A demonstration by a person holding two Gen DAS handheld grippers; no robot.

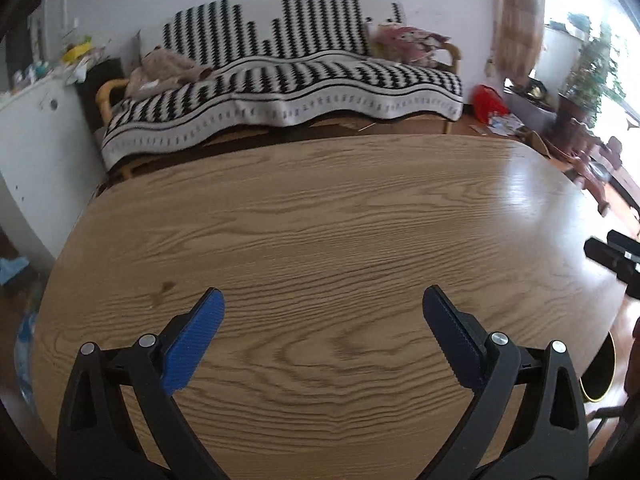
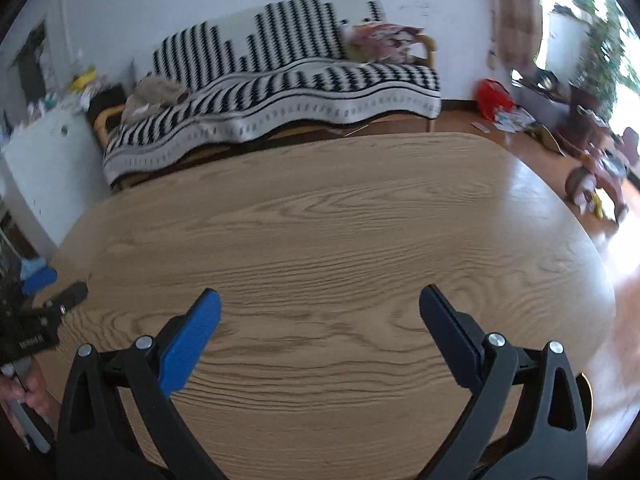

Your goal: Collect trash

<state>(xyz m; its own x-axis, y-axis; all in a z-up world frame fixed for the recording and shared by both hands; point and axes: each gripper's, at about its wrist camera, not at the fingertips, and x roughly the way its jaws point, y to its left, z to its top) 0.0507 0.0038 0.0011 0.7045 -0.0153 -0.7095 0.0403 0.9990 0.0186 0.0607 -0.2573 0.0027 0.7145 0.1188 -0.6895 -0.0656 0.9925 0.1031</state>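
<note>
Both grippers hover over a bare oval wooden table [image 1: 320, 216]. My left gripper [image 1: 322, 300] stands open, its blue pads wide apart with nothing between them. My right gripper [image 2: 320, 300] is open too and holds nothing. In the left wrist view the right gripper's black fingers [image 1: 608, 252] show at the right edge. In the right wrist view the left gripper's blue pad [image 2: 40, 278] shows at the left edge, with a hand [image 2: 28, 392] below it. No trash lies on the wooden table [image 2: 320, 220]. A black bin rim [image 1: 600, 376] with a yellow edge peeks out below the table's right side.
A sofa with a black-and-white striped cover [image 1: 280, 80] stands behind the table. A white cabinet [image 1: 36, 152] with clutter is at the left. A red bag [image 1: 488, 100], scattered papers, toys and plants sit on the floor at the right by a bright window.
</note>
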